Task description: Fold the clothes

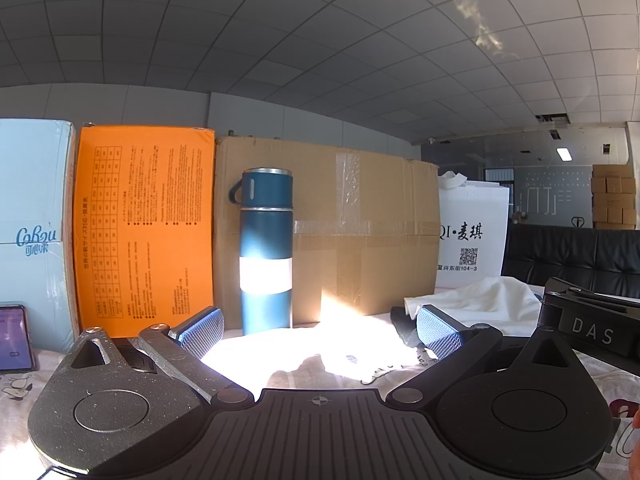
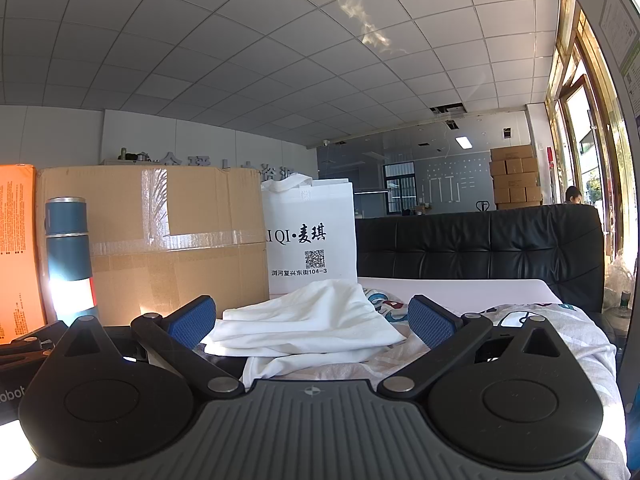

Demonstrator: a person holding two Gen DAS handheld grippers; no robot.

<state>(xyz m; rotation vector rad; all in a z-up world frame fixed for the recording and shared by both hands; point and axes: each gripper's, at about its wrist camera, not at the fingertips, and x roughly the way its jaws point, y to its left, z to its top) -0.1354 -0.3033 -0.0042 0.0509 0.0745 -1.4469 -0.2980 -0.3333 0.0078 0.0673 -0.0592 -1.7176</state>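
A folded white garment [image 2: 308,320] lies on the patterned bedsheet [image 2: 520,320], straight ahead of my right gripper [image 2: 310,316], which is open with its blue pads on either side of the cloth and nothing held. In the left wrist view the same white garment [image 1: 480,300] sits at the right, beyond a dark piece of cloth [image 1: 404,328]. My left gripper [image 1: 318,330] is open over a sunlit patch of sheet, holding nothing. The right gripper's body [image 1: 588,328] shows at the right edge of that view.
A blue thermos [image 1: 266,248] stands against a cardboard box [image 1: 360,232]. Left of it are an orange box [image 1: 144,228], a pale blue tissue carton [image 1: 32,220] and a phone [image 1: 14,336]. A white shopping bag [image 2: 312,236] and a black headboard [image 2: 480,256] stand behind.
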